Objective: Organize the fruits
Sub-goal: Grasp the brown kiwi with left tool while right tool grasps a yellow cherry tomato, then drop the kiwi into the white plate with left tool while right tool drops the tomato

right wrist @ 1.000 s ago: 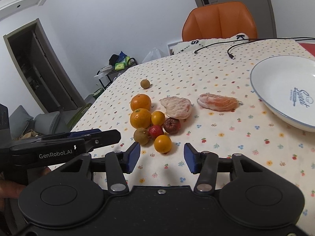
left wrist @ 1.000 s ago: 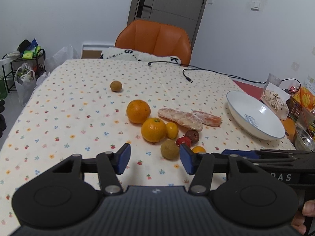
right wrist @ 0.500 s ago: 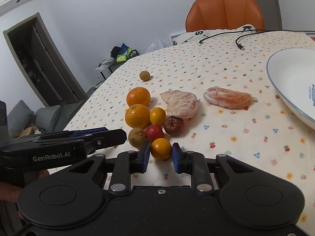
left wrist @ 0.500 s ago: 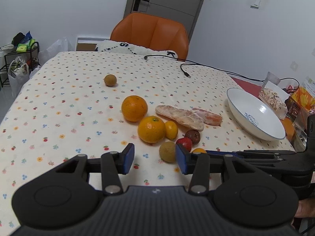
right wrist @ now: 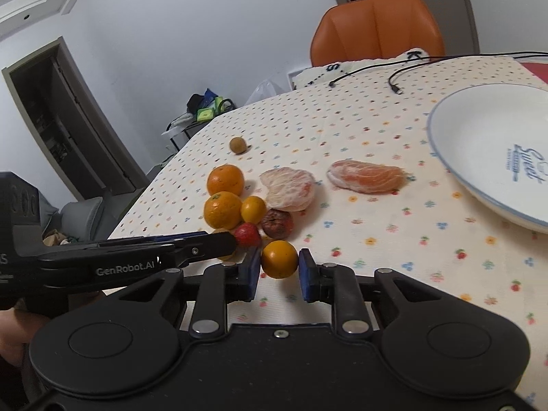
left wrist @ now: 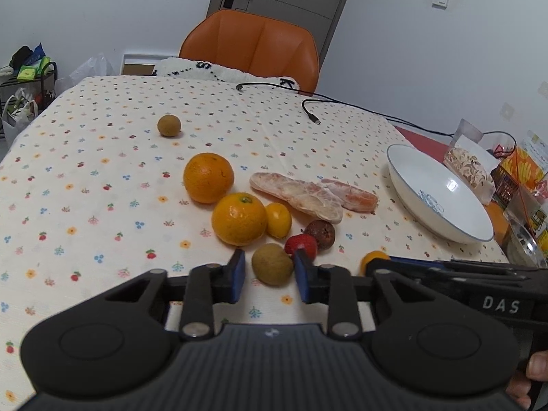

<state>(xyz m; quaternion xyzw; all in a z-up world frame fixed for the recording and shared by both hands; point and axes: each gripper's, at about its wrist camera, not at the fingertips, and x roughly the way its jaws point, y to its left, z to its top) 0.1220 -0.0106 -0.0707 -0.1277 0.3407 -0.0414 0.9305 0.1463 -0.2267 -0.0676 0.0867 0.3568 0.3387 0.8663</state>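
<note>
My right claw (right wrist: pixel 278 270) has its 2 blue pads pressed to the sides of a small orange fruit (right wrist: pixel 279 259) at the near edge of the pile, so I count it as gripped, though it may still be resting on the table (right wrist: pixel 376 239). It looks light, round and smooth-skinned, firm enough for a squeeze across its widest part, but apt to roll out if I pinch off-centre.

My left claw (left wrist: pixel 269 275) stands partly open around a brownish-green fruit (left wrist: pixel 273 263); its right pad looks to be touching the skin and the left one is just clear, though from this angle I cannot be sure. That fruit seems dull-skinned and less slippery. Just beyond it sit the red fruit (left wrist: pixel 301 245) and the dark wrinkled one (left wrist: pixel 320 233), which look soft and easy to bruise.

The peeled citrus pieces (right wrist: pixel 366 176) would tear under hard pads.

The white bowl (right wrist: pixel 455 157) to the right holds nothing.
</note>
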